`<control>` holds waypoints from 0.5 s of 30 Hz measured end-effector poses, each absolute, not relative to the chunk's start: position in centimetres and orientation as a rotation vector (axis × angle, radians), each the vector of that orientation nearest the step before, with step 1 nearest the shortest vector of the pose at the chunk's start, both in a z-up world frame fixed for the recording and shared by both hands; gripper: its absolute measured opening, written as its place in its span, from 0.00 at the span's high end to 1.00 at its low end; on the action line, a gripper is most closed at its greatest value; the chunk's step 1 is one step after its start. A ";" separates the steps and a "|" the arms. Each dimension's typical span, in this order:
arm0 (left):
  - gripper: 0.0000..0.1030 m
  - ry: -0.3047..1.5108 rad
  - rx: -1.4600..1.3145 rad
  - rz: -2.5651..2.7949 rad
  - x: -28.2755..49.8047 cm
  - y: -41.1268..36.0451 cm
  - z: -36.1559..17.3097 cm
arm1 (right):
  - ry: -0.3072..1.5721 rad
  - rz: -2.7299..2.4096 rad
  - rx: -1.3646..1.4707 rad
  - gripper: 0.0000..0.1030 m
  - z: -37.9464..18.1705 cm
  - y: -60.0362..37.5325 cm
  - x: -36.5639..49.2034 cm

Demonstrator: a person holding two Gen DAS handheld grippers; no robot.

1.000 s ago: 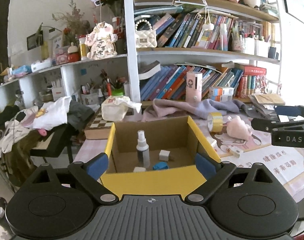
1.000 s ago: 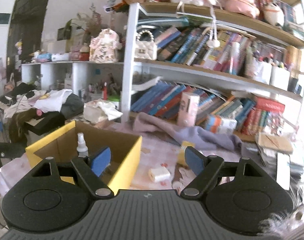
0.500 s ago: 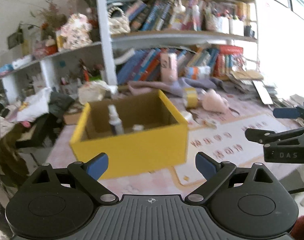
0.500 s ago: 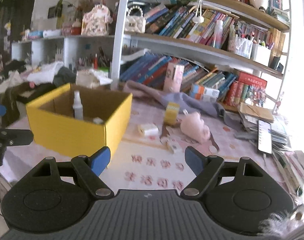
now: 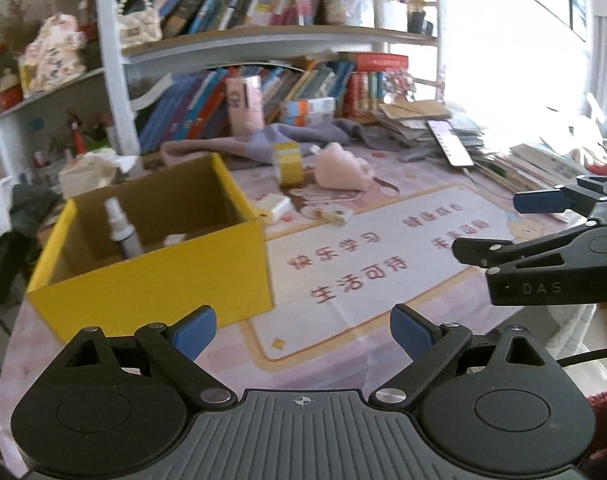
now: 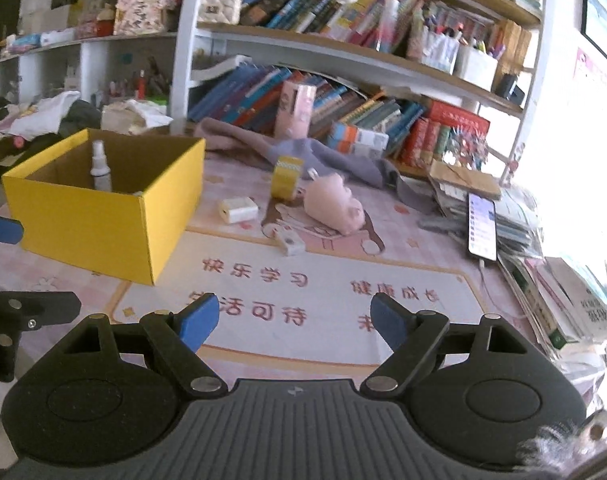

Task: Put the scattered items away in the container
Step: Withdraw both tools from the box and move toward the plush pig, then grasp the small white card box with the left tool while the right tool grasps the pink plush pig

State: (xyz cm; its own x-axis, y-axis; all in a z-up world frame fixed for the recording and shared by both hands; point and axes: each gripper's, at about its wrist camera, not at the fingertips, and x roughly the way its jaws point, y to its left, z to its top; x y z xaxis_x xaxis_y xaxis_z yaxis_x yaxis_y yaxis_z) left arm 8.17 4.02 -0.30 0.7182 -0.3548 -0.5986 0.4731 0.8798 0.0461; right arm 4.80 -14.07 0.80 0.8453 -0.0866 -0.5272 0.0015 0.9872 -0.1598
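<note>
Printed pink mat (image 6: 331,280) carries a boxy yellow cardboard container (image 6: 103,216).

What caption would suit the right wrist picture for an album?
Open right gripper hovers over the desk mat; yellow box holds a spray bottle, charger and pink plush lie outside.

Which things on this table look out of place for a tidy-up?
Four sit loose on the mat outside the yellow box: a white charger, a yellow tape roll, a pink plush toy and a small white tube.
</note>
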 end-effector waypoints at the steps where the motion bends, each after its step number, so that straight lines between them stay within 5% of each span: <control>1: 0.07 0.619 0.204 -0.473 8.3 3.6 -0.3 | 0.567 -0.049 -0.151 0.19 0.8 -14.4 4.9; 15: 0.07 0.664 0.236 -0.575 11.5 -2.6 -1.7 | 0.614 -0.077 -0.128 0.18 -0.3 -19.5 7.8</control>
